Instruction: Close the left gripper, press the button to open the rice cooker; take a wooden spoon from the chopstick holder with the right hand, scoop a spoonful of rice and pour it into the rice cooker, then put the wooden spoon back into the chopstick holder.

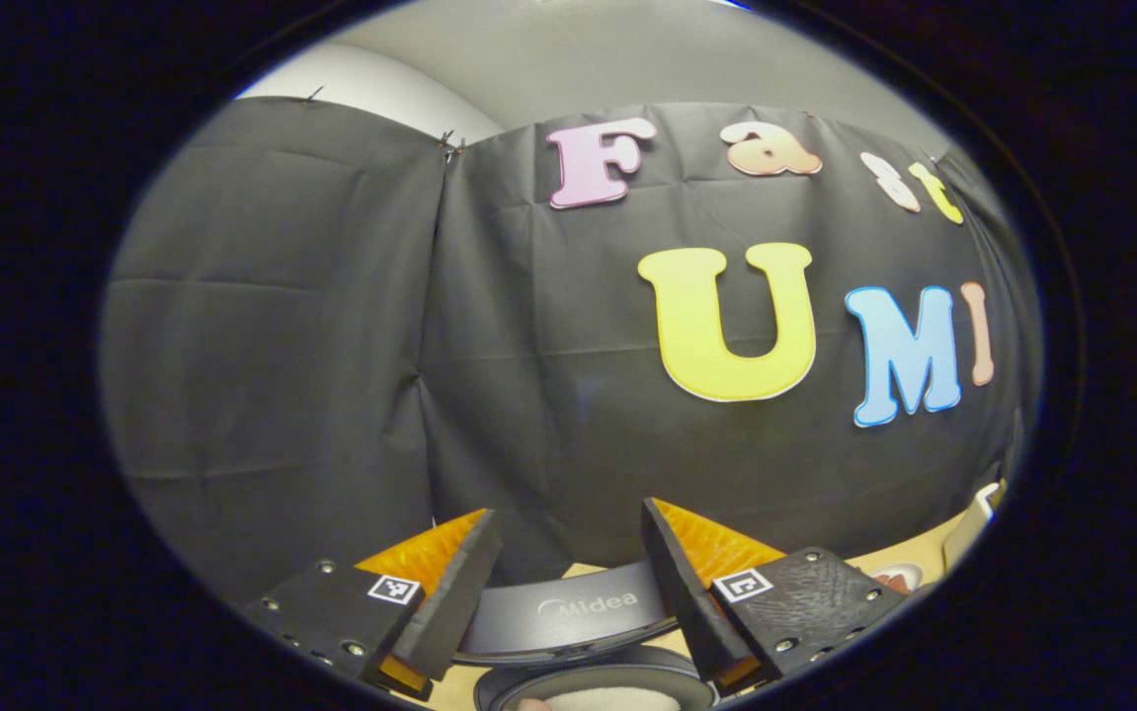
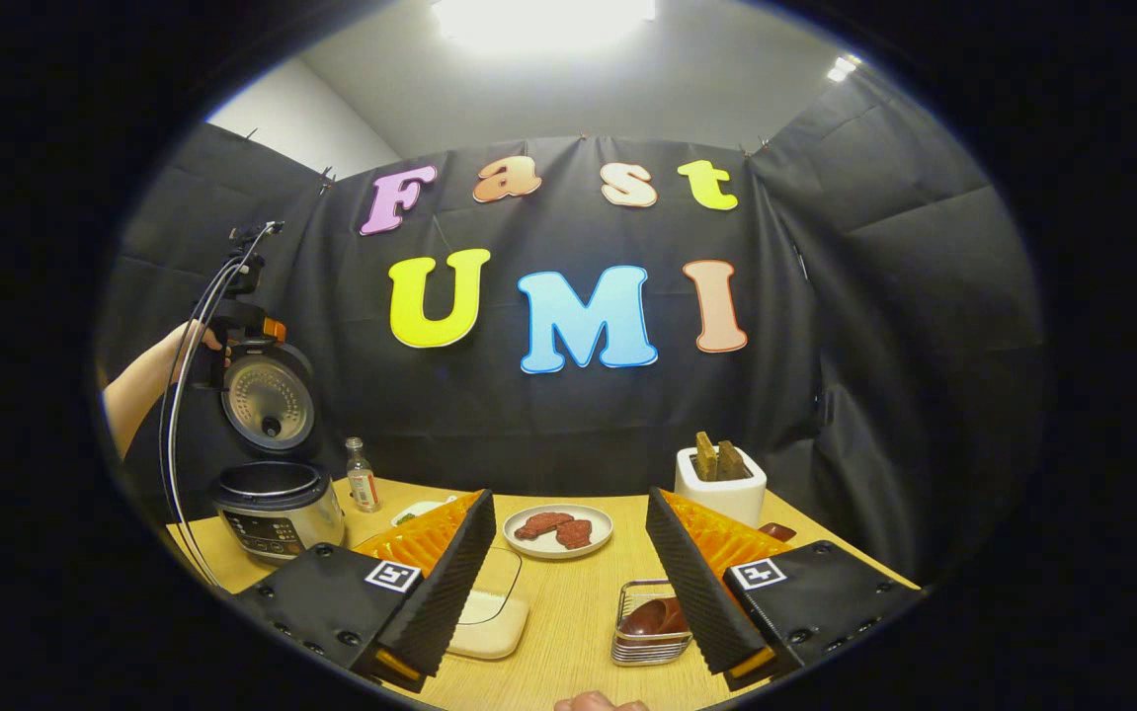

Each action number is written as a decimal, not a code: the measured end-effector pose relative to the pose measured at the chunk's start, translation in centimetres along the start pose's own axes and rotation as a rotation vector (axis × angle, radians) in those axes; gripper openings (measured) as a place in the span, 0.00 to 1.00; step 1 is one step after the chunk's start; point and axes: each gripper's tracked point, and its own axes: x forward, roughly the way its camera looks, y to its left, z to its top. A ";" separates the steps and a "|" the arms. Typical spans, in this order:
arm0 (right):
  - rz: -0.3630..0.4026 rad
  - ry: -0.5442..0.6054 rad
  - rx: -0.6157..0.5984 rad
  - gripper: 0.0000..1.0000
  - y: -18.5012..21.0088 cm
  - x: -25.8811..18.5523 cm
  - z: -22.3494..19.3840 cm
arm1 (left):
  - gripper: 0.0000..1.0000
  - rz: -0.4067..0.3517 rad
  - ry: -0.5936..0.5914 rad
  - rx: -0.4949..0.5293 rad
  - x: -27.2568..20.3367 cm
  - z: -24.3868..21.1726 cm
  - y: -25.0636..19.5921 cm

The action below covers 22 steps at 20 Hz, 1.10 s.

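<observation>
Rice cooker (image 2: 277, 499) count is 1: you see it in the right gripper view at the left of the tabletop (image 2: 568, 612), a rounded metal body with a dark control panel on its front and its lid (image 2: 267, 400) swung up, the perforated inner plate facing the room. Behind that lid, a hand (image 2: 188, 346) holds your left gripper (image 2: 237, 326) up beside the lid's top edge; cables trail down from it, and from that angle you cannot tell how its jaws stand. In the left gripper view your left gripper (image 1: 563, 568) looks over the raised lid (image 1: 578, 617), jaws apart and holding nothing, with the dark pot rim (image 1: 593, 676) and something white inside it just below.

Your right gripper (image 2: 568, 568) hovers above the tabletop, jaws wide apart and empty. Between them sits 1 plate (image 2: 558, 530) with 2 reddish pieces on it. You also have 1 small bottle (image 2: 362, 476) beside the cooker, 1 white holder (image 2: 721, 494) with 2 wooden handles (image 2: 718, 459) standing upright in it, 1 wire basket (image 2: 649, 622) with brown pieces inside, and 1 shallow pale tray (image 2: 491, 607) near the left finger.
</observation>
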 end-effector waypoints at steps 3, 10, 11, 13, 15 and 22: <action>0.010 0.019 -0.001 0.98 -0.1 0.3 -1.0 | 0.93 -0.017 0.043 -0.006 -1.5 -0.7 -0.7; 0.069 0.048 0.033 0.98 -0.5 1.2 -2.1 | 0.92 -0.068 0.211 -0.051 -6.9 -4.6 -2.6; 0.077 0.046 0.046 0.98 -0.4 1.3 -2.1 | 0.92 -0.073 0.233 -0.057 -7.7 -5.4 -2.8; 0.089 0.044 0.058 0.98 -0.3 1.1 -2.1 | 0.92 -0.091 0.281 -0.058 -9.4 -7.3 -3.8; 0.104 0.054 0.058 0.98 0.0 1.0 -2.9 | 0.93 -0.104 0.327 -0.056 -11.0 -9.6 -4.7; 0.146 0.124 0.020 0.98 1.3 -0.4 -6.0 | 0.93 -0.145 0.452 -0.024 -14.9 -17.7 -6.2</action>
